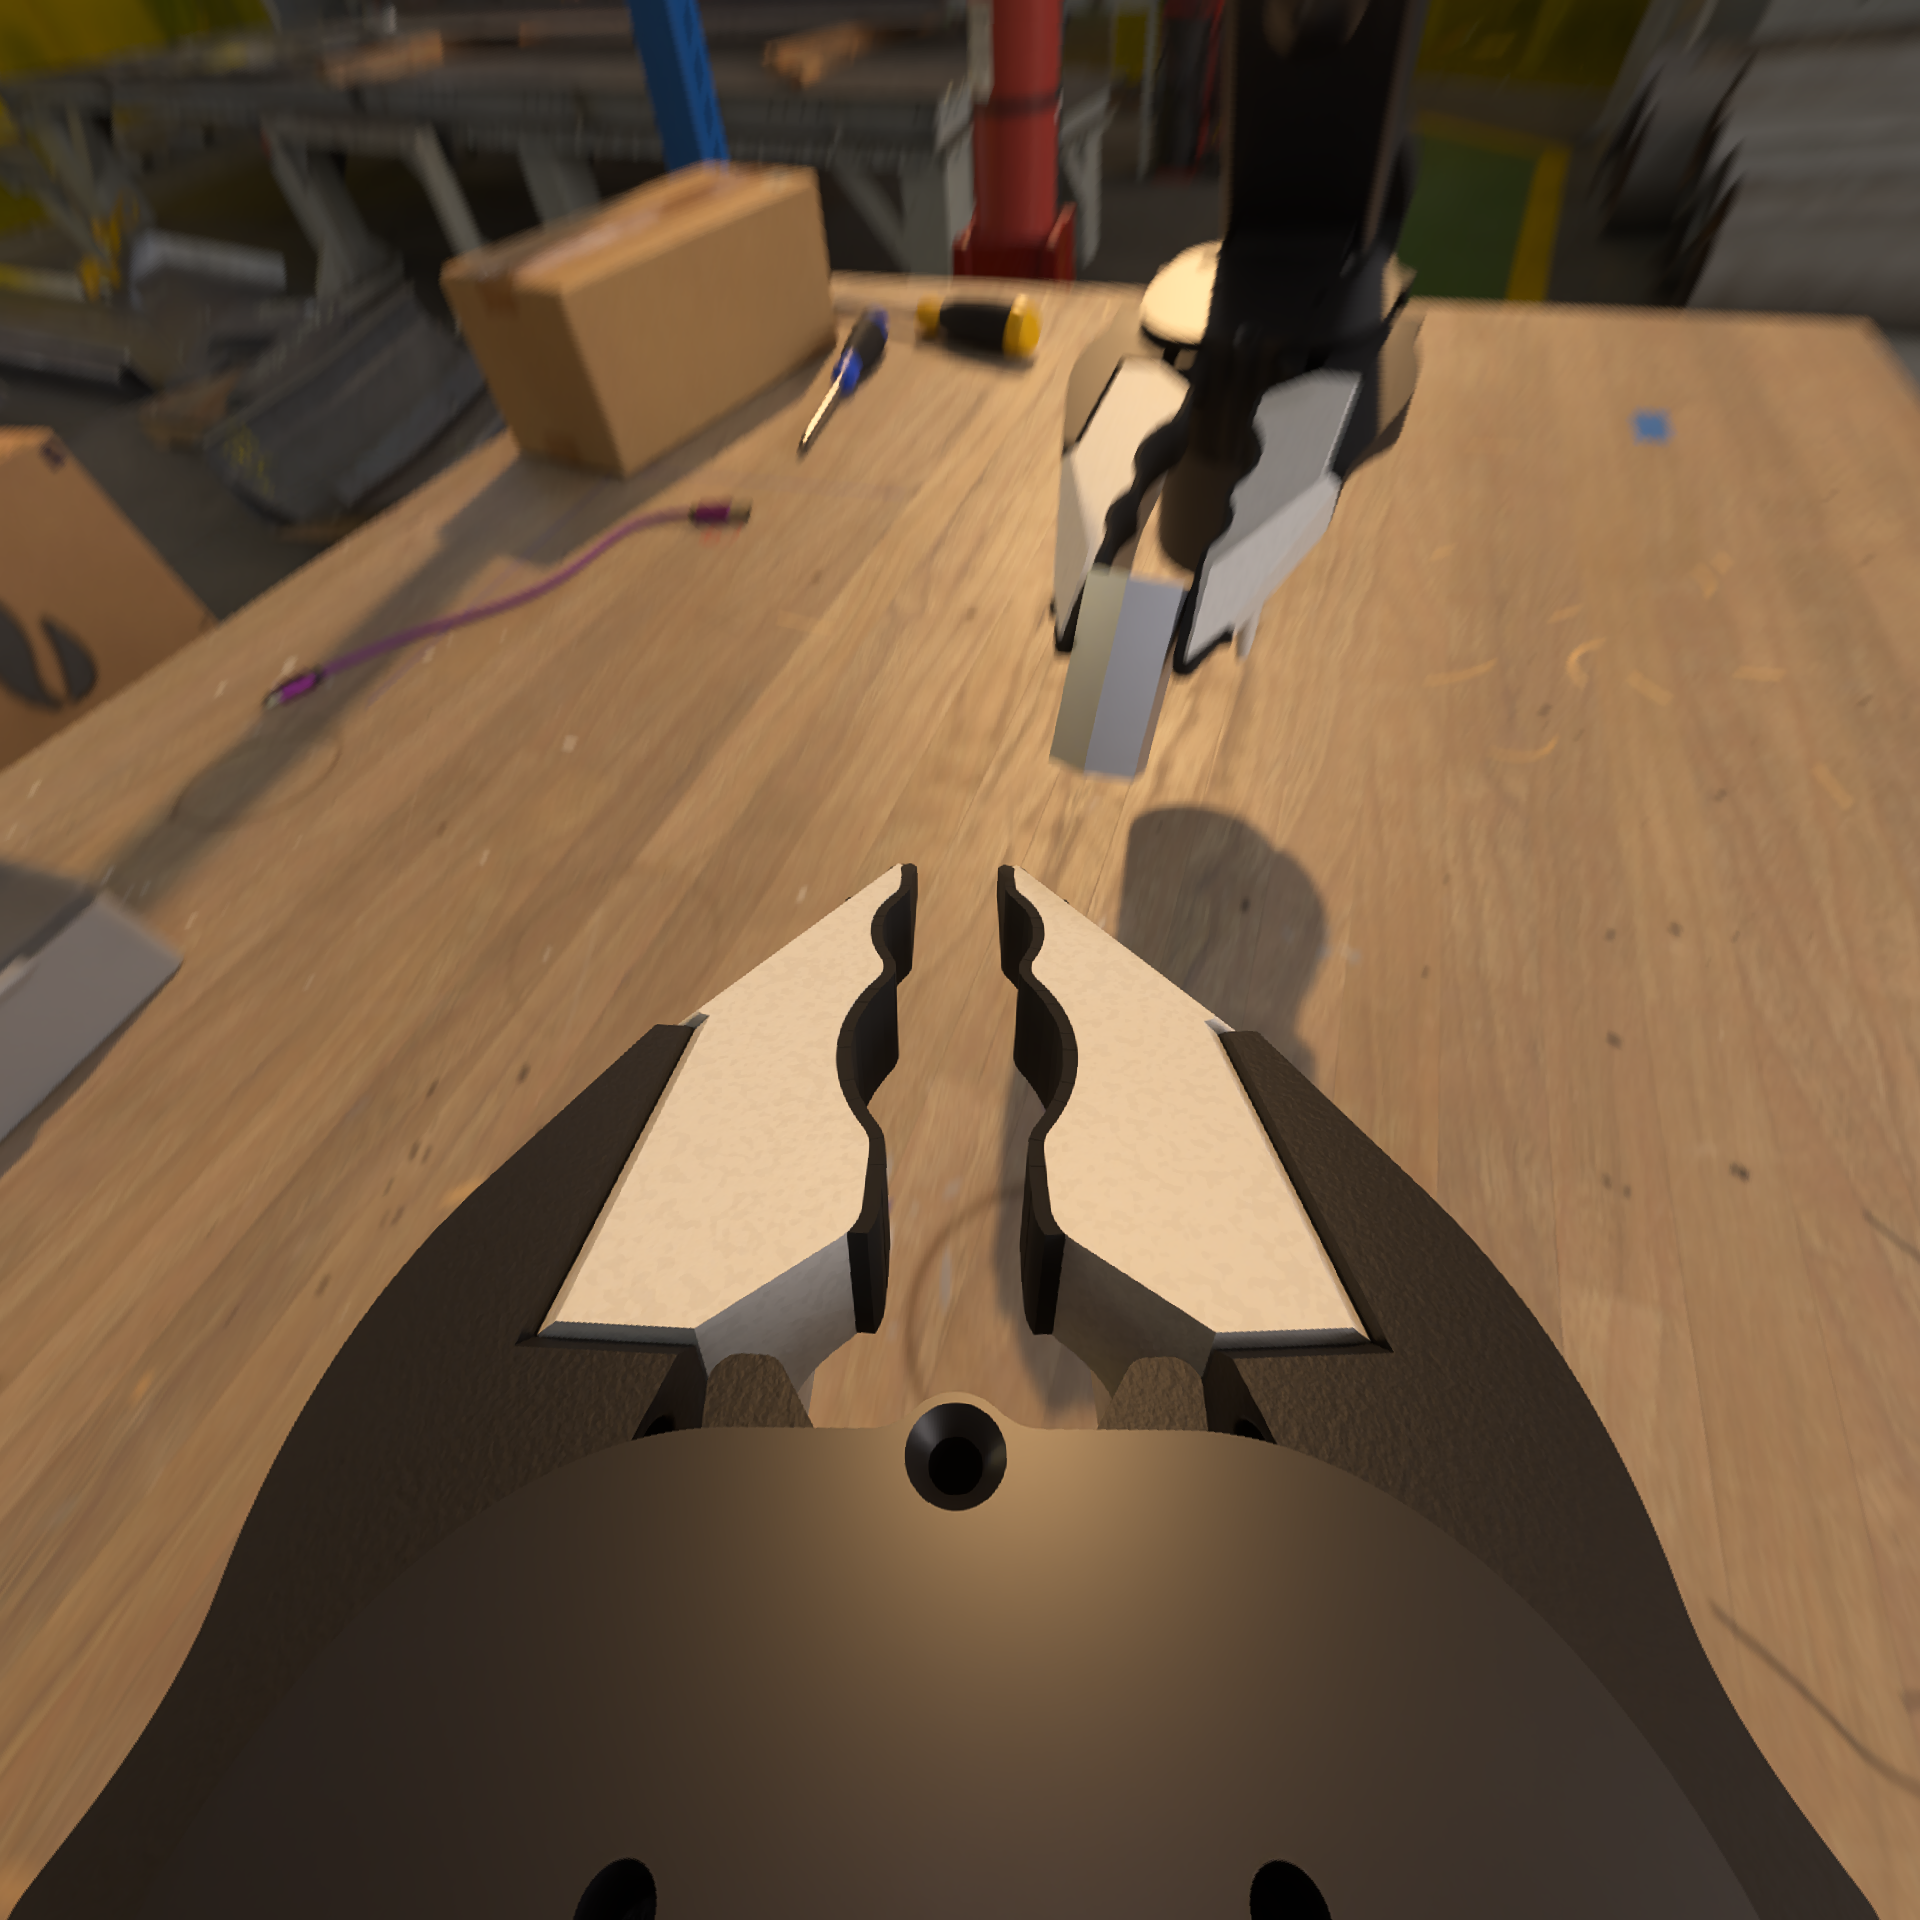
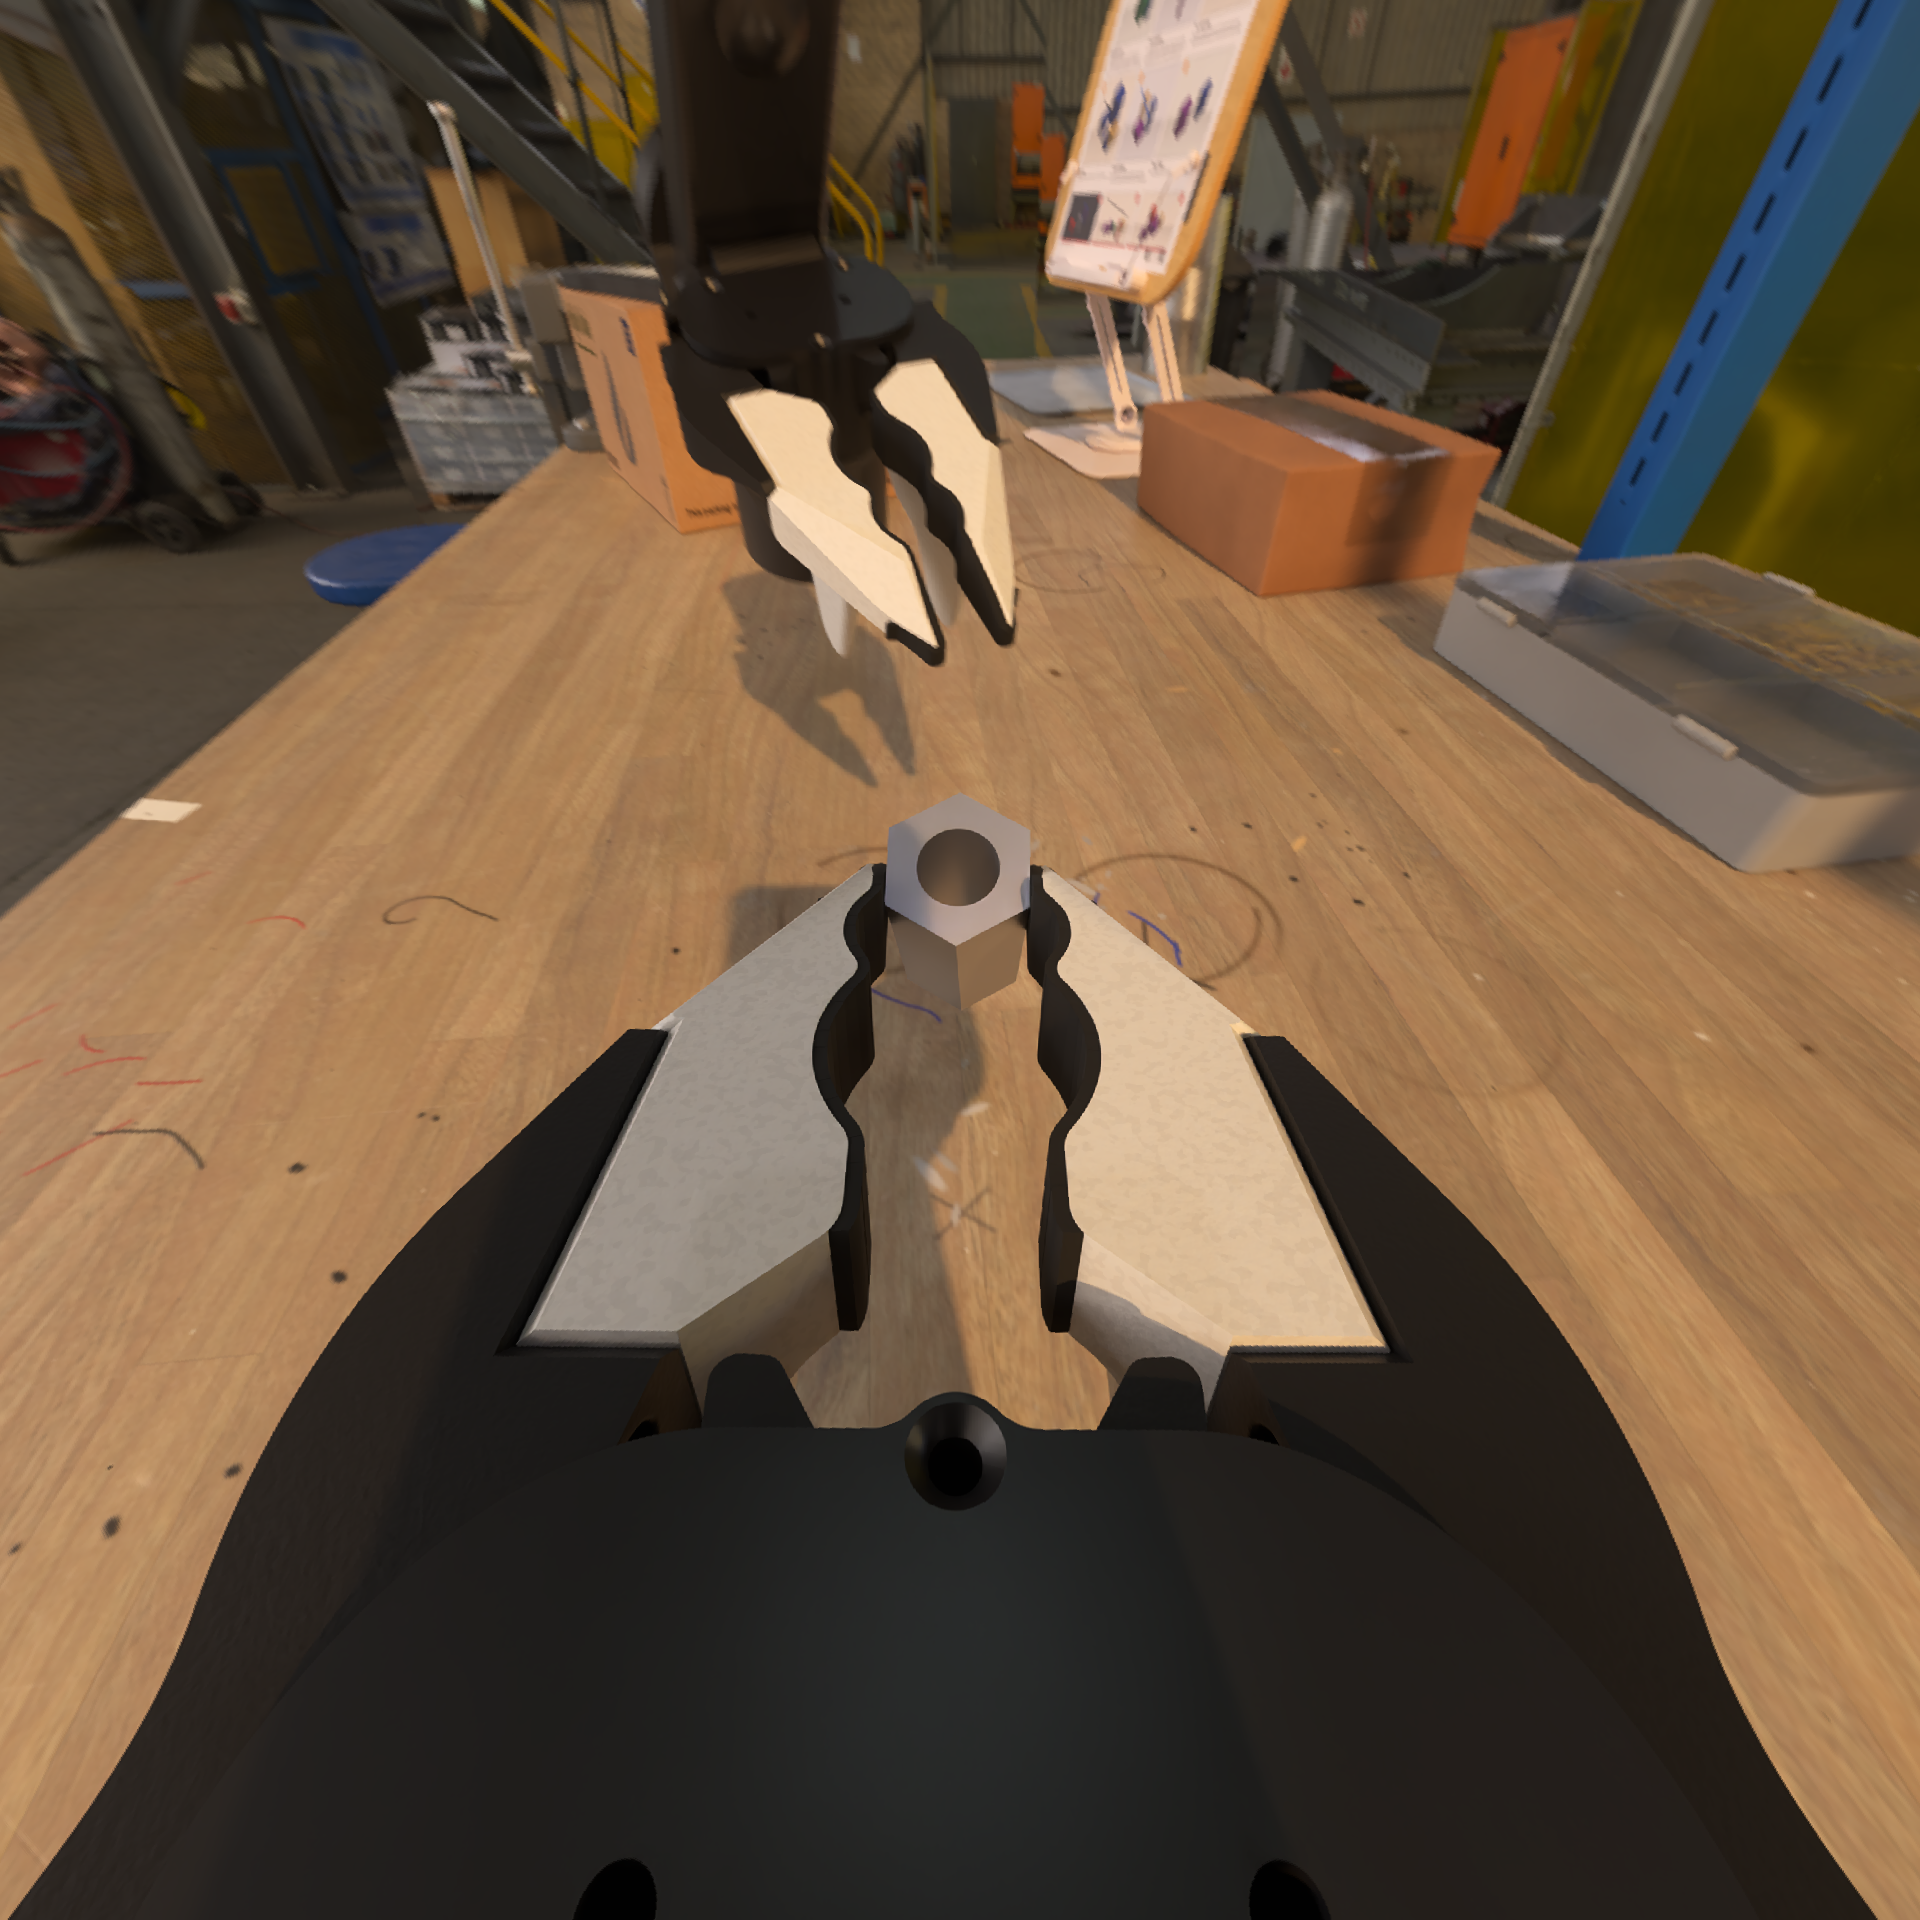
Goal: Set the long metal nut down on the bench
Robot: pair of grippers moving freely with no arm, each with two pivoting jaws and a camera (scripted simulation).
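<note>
The long metal nut (image 2: pixel 956 883) is a grey hexagonal sleeve with its bored end facing the right wrist camera. My right gripper (image 2: pixel 956 909) is shut on it at the fingertips. In the left wrist view the right gripper (image 1: pixel 1127 634) hangs from above, and the nut (image 1: pixel 1107 675) sticks out below its fingertips, tilted, a little above the wooden bench (image 1: pixel 1558 935), with a shadow beneath it. My left gripper (image 1: pixel 956 883) is empty with a narrow gap between its fingers, low over the bench and short of the nut. It also shows in the right wrist view (image 2: pixel 971 639).
A cardboard box (image 1: pixel 644 312), two screwdrivers (image 1: pixel 847 374) (image 1: pixel 982 324) and a purple cable (image 1: pixel 499 603) lie at the bench's far left. In the right wrist view stand a brown box (image 2: pixel 1309 488), a grey lidded case (image 2: pixel 1704 707), an orange box (image 2: pixel 634 416) and a board on a stand (image 2: pixel 1143 156).
</note>
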